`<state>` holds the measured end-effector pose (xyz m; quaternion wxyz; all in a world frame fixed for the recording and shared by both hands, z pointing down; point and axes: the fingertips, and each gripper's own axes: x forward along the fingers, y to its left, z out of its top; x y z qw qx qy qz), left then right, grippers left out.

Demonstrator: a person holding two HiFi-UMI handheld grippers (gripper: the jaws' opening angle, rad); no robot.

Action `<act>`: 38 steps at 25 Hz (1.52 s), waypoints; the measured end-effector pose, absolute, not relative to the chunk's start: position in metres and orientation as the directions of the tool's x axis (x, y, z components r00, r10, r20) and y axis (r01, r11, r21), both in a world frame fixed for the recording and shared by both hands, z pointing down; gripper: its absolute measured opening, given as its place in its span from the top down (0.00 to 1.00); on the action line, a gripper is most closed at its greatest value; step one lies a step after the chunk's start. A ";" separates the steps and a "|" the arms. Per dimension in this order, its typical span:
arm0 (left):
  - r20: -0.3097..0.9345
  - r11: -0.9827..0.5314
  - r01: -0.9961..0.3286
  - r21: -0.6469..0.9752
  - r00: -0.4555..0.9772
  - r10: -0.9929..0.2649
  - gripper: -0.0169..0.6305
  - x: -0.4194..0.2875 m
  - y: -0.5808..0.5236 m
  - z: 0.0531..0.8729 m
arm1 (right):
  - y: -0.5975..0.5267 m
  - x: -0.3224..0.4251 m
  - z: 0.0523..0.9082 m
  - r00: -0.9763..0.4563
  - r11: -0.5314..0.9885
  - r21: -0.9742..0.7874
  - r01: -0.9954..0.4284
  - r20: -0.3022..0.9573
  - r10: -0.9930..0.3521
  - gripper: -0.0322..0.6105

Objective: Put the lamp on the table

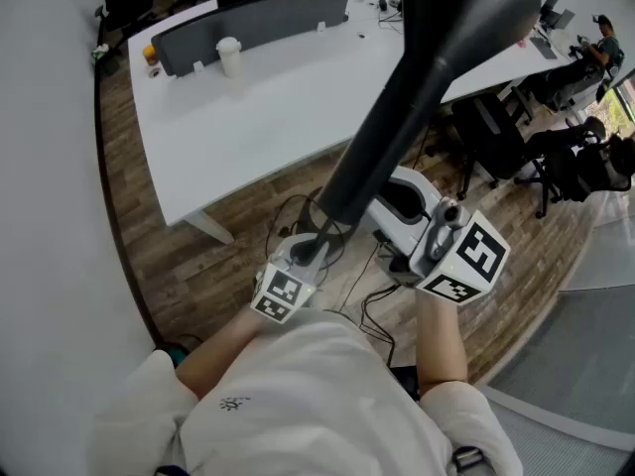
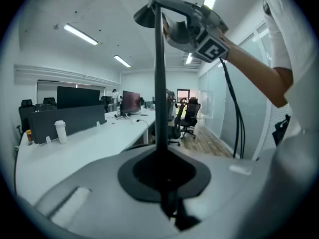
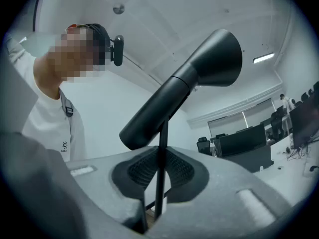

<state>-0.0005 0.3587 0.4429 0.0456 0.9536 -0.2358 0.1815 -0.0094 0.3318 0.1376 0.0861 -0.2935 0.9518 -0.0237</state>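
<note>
We count one lamp (image 1: 397, 117), two grippers, the left gripper (image 1: 304, 252) and the right gripper (image 1: 407, 202), one long white table (image 1: 298, 107), one white cup (image 1: 229, 56), one dark divider panel (image 1: 248, 26), one seated person far off (image 1: 601, 40).

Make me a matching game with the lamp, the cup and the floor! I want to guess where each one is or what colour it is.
Things:
1. lamp
2. cup
3. floor

Matches:
A. brown wood
B. standing on the table
C. held in the left gripper

Pairs: 1-C, 2-B, 3-A
</note>
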 end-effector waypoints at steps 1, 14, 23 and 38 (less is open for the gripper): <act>0.369 -0.884 -0.468 0.002 0.822 -0.434 0.96 0.000 0.359 0.443 | 0.333 -0.008 0.138 -0.812 0.826 -0.095 -0.556 -0.150 -0.564 0.89; 0.357 -0.871 -0.491 -0.003 0.813 -0.460 0.96 0.006 0.365 0.440 | 0.341 -0.001 0.136 -0.824 0.841 -0.096 -0.533 -0.166 -0.541 0.89; 0.352 -0.863 -0.506 -0.007 0.806 -0.475 0.96 -0.007 0.369 0.437 | 0.345 -0.012 0.134 -0.827 0.845 -0.103 -0.525 -0.171 -0.535 0.89; 0.321 -0.850 -0.527 -0.002 0.804 -0.500 0.96 -0.057 0.370 0.437 | 0.351 -0.069 0.135 -0.846 0.862 -0.093 -0.499 -0.164 -0.508 0.89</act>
